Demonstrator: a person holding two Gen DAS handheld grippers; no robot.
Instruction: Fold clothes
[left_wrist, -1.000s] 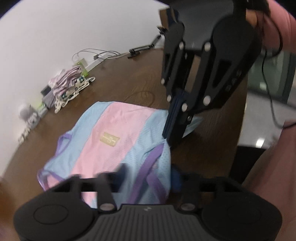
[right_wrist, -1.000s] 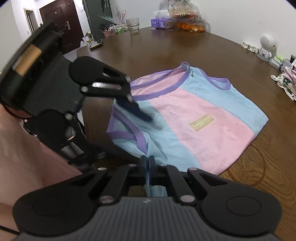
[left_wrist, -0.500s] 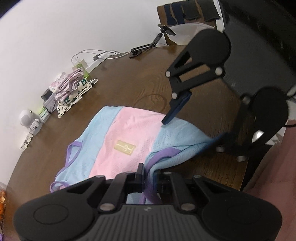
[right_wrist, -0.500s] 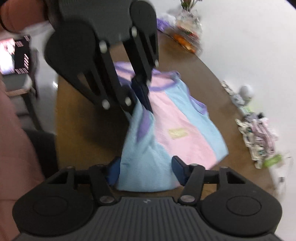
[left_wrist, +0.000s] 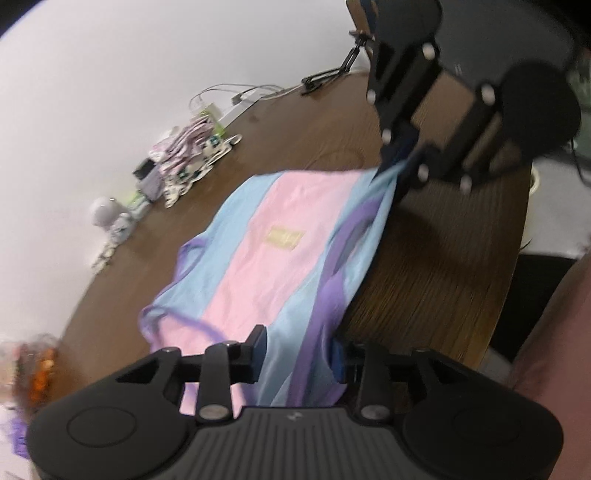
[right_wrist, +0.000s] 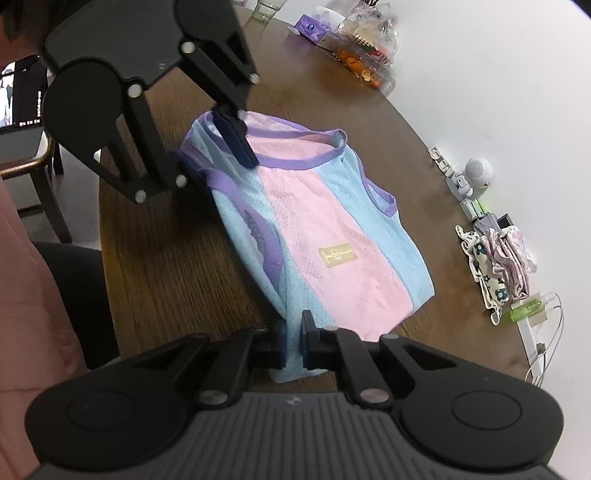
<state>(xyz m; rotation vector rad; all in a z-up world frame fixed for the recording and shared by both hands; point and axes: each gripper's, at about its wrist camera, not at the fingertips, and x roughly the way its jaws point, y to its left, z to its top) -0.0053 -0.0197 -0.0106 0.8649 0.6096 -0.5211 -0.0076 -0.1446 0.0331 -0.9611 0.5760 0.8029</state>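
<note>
Both hand-held grippers are lifting one side of the pink-and-blue mesh vest (right_wrist: 332, 229) for folding: right hand-held gripper (right_wrist: 293, 343) pinching its hem, left hand-held gripper (left_wrist: 299, 350), jaws just widened, straddling the purple-trimmed shoulder.

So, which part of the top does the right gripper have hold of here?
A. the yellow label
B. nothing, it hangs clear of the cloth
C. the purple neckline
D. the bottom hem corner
D: in the right wrist view the right gripper is pinched shut on the light-blue hem corner of the top, at the end away from the purple neckline.
</note>
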